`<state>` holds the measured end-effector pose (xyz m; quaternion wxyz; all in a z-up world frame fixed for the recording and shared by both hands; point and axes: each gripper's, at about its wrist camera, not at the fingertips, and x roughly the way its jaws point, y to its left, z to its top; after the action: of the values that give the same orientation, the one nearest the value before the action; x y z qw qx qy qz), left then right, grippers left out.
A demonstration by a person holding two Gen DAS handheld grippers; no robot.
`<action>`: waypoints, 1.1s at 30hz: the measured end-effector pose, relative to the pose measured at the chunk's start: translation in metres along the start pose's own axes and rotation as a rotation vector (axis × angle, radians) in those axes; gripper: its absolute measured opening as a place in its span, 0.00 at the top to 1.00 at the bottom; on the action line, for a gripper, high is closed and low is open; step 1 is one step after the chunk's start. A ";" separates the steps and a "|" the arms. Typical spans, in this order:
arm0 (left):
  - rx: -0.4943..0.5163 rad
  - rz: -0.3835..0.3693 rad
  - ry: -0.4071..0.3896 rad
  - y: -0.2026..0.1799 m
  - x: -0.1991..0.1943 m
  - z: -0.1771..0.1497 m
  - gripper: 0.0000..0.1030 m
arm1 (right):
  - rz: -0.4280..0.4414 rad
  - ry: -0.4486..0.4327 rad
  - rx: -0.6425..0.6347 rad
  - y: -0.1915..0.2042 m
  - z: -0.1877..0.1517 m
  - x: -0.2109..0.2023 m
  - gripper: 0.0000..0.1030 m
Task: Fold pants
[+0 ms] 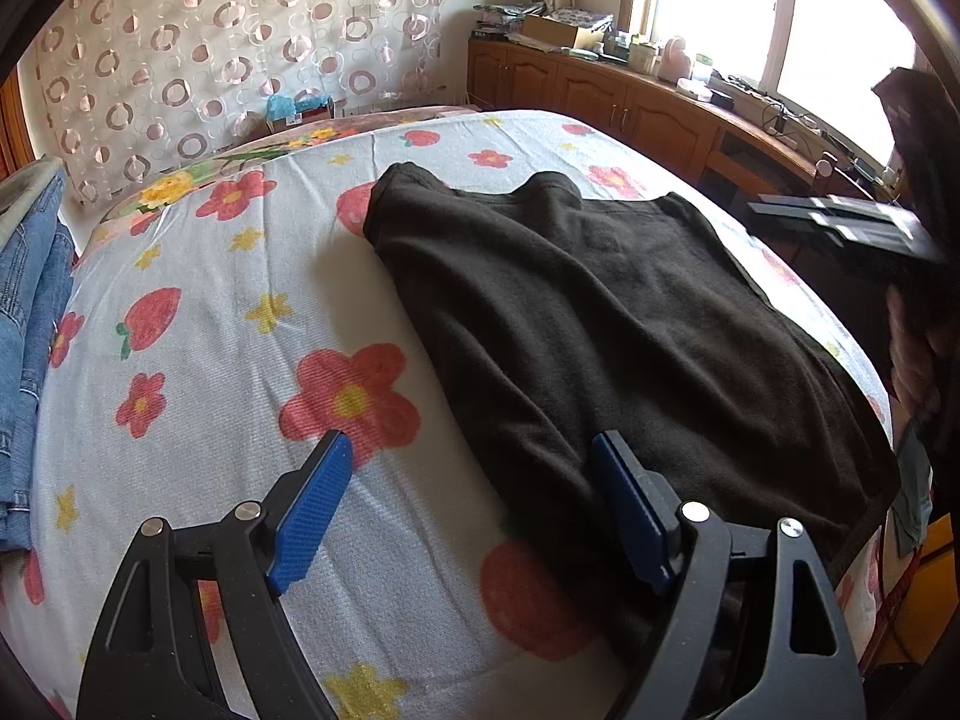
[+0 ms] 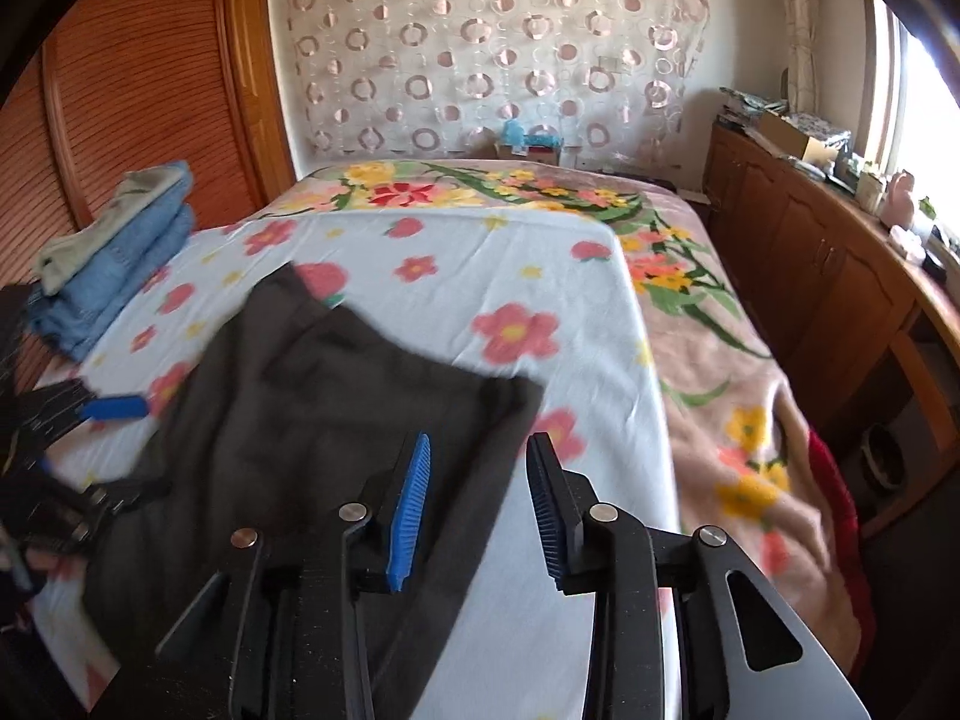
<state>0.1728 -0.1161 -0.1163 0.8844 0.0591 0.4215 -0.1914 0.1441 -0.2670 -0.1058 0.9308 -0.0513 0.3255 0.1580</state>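
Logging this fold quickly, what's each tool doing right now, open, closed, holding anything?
Left tool: open, empty, over the black pants' edge.
Right tool: open, holding nothing, pants edge below it.

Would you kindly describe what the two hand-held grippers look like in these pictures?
Both look alike. The left hand-held gripper and right hand-held gripper have black angular frames with triangular cut-outs, round silver pivot bolts and two flat fingers faced with ribbed blue pads. No cables or markings show.
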 end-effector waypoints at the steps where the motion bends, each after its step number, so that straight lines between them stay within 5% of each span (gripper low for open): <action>1: -0.002 0.004 -0.003 0.000 -0.002 -0.001 0.20 | 0.009 0.003 0.002 0.002 -0.007 -0.005 0.66; 18: 0.019 -0.039 -0.083 -0.021 -0.056 -0.029 0.21 | 0.032 -0.006 0.097 0.014 -0.076 -0.073 0.66; 24: 0.016 -0.076 -0.087 -0.026 -0.072 -0.042 0.30 | 0.031 -0.013 0.116 0.022 -0.091 -0.089 0.66; 33: 0.040 -0.161 -0.058 -0.039 -0.077 -0.061 0.58 | 0.036 0.026 0.122 0.031 -0.102 -0.093 0.66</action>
<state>0.0698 -0.1138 -0.0939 0.8766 0.0371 0.3952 -0.2721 0.0049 -0.2826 -0.1274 0.9249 0.0092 0.3474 0.1540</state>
